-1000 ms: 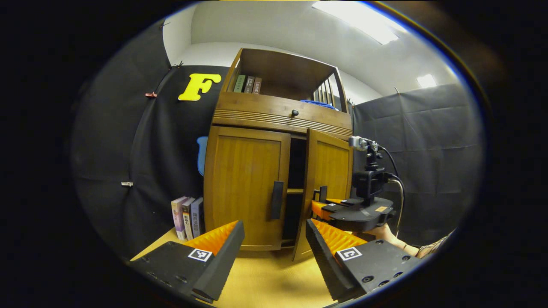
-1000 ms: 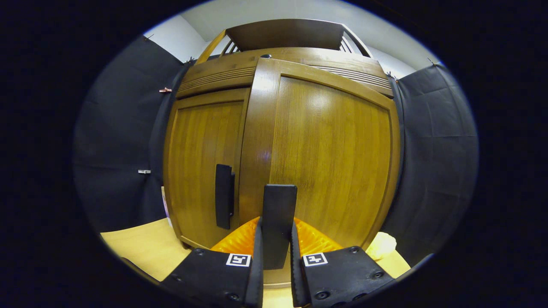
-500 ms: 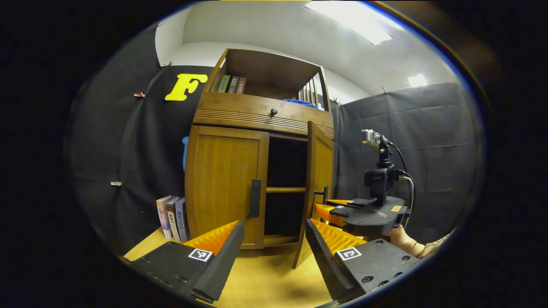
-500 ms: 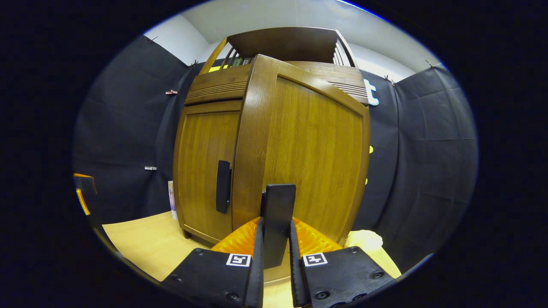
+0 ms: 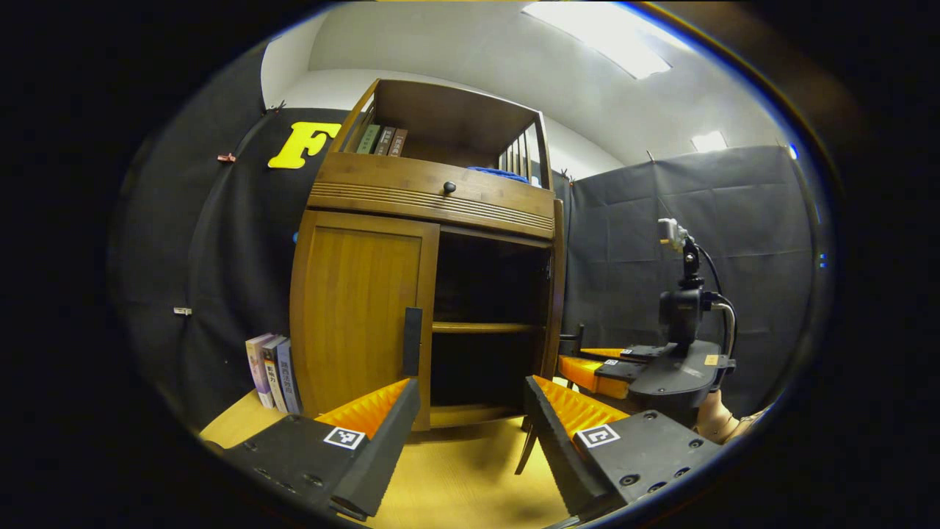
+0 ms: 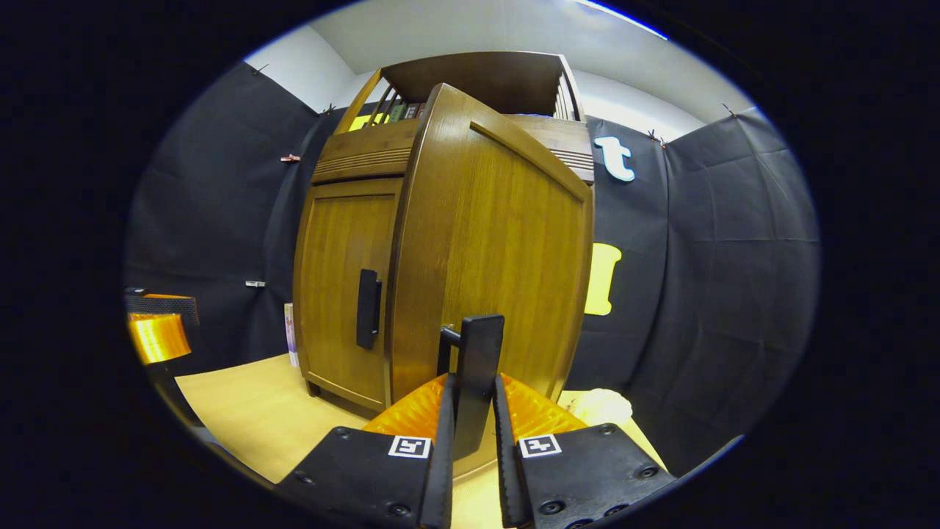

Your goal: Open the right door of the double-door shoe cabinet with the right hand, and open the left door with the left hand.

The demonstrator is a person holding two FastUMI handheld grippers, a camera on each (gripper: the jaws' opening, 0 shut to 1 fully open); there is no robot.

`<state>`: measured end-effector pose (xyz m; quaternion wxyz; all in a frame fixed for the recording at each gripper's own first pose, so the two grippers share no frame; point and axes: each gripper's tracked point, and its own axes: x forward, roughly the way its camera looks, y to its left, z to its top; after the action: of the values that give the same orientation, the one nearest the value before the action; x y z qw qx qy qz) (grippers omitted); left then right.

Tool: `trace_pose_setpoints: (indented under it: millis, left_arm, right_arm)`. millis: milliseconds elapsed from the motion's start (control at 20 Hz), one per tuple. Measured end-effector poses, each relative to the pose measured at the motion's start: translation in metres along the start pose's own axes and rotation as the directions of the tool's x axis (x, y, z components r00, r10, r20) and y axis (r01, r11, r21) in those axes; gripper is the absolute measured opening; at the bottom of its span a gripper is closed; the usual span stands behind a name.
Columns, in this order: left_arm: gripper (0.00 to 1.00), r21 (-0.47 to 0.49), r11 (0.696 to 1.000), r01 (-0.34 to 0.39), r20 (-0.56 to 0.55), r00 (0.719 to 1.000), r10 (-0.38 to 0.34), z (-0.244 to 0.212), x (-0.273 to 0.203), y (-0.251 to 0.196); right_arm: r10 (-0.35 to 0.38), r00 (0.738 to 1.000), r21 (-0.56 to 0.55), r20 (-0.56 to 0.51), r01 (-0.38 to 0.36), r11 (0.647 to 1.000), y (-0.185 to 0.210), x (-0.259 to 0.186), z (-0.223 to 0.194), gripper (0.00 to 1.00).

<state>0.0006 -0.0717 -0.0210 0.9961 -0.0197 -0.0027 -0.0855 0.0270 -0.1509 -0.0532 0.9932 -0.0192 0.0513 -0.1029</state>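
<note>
On wooden right door [image 6: 499, 250]: flat bar handle [image 6: 474, 382] pinched by right gripper [image 6: 470, 433].

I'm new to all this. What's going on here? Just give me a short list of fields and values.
Right door: swung wide open
Right door handle: clamped in the right gripper, jaws shut on it
Left door: closed
Left door handle: untouched
Left gripper: jaws open, empty, short of the left door handle
Cabinet inside: dark, one shelf visible
Beside cabinet: books standing upright
</note>
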Motion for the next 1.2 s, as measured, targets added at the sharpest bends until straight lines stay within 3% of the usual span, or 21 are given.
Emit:
trace_pose_setpoints:
  millis: [150,200,350,400,450,600,800,950,1200]
  left_arm:
    - [0.89,0.000,1.000,0.016,-0.007,1.000,-0.016,-0.004,0.008,-0.009]
    - [0.89,0.002,1.000,0.020,-0.010,1.000,-0.020,-0.005,0.010,-0.011]
    - [0.89,0.006,0.999,0.032,-0.013,0.999,-0.032,-0.007,0.016,-0.020]
    - [0.90,0.007,0.999,0.037,-0.010,0.999,-0.037,-0.006,0.017,-0.024]
    - [0.90,0.009,0.999,0.040,-0.005,0.999,-0.040,-0.005,0.018,-0.025]
    - [0.90,0.013,0.999,0.042,0.003,0.999,-0.042,-0.004,0.024,-0.032]
    - [0.89,0.008,0.999,0.037,0.009,0.999,-0.037,-0.006,0.031,-0.037]
    - [0.90,-0.006,0.999,0.043,0.011,0.999,-0.043,-0.005,0.039,-0.042]
    - [0.89,0.015,1.000,-0.007,0.018,1.000,0.007,-0.006,0.050,-0.034]
  right_arm:
    - [-0.014,1.000,0.000,-0.007,0.014,1.000,-0.010,-0.006,0.001,0.29]
    - [-0.020,1.000,-0.003,-0.011,0.020,1.000,-0.015,-0.008,0.000,0.24]
    - [-0.030,0.999,-0.010,-0.037,0.029,1.000,-0.027,-0.013,-0.011,0.29]
    - [-0.031,0.999,-0.005,-0.043,0.031,1.000,-0.030,-0.015,-0.013,0.24]
    - [-0.034,0.998,0.000,-0.047,0.034,0.999,-0.034,-0.016,-0.014,0.28]
    - [-0.048,0.998,0.006,-0.042,0.049,0.999,-0.049,-0.017,-0.013,0.27]
    - [-0.117,0.993,-0.033,-0.024,0.116,0.993,-0.080,-0.024,-0.013,0.27]
    - [-0.130,0.991,-0.012,-0.021,0.130,0.991,-0.098,-0.030,-0.011,0.18]
    - [-0.148,0.989,-0.029,-0.003,0.148,0.989,-0.122,-0.044,-0.006,0.18]
